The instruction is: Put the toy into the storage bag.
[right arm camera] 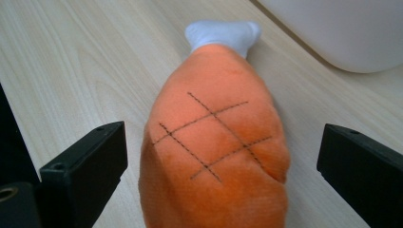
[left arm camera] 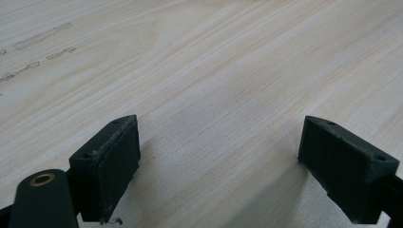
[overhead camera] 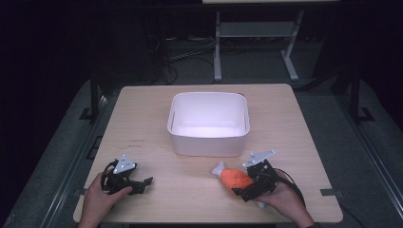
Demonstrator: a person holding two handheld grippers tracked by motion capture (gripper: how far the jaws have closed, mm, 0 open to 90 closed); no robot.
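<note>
An orange plush drumstick (overhead camera: pixel 234 178) with a white bone end (overhead camera: pixel 218 169) lies on the wooden table (overhead camera: pixel 190 194) in front of the white bin (overhead camera: pixel 209 124). My right gripper (overhead camera: pixel 249 183) stands open around its thick end. In the right gripper view the plush drumstick (right arm camera: pixel 216 147) sits between the two black jaws with a gap on each side, and its stitched cross pattern faces up. My left gripper (overhead camera: pixel 140 184) rests open on the table at the front left. Bare wood lies between its jaws in the left gripper view, around the left gripper (left arm camera: pixel 218 166).
The white bin (right arm camera: pixel 342 28) stands empty at the table's middle, just behind the toy. A person's hands hold both grippers at the front edge. Dark floor, cables and a metal stand (overhead camera: pixel 252 42) lie beyond the table.
</note>
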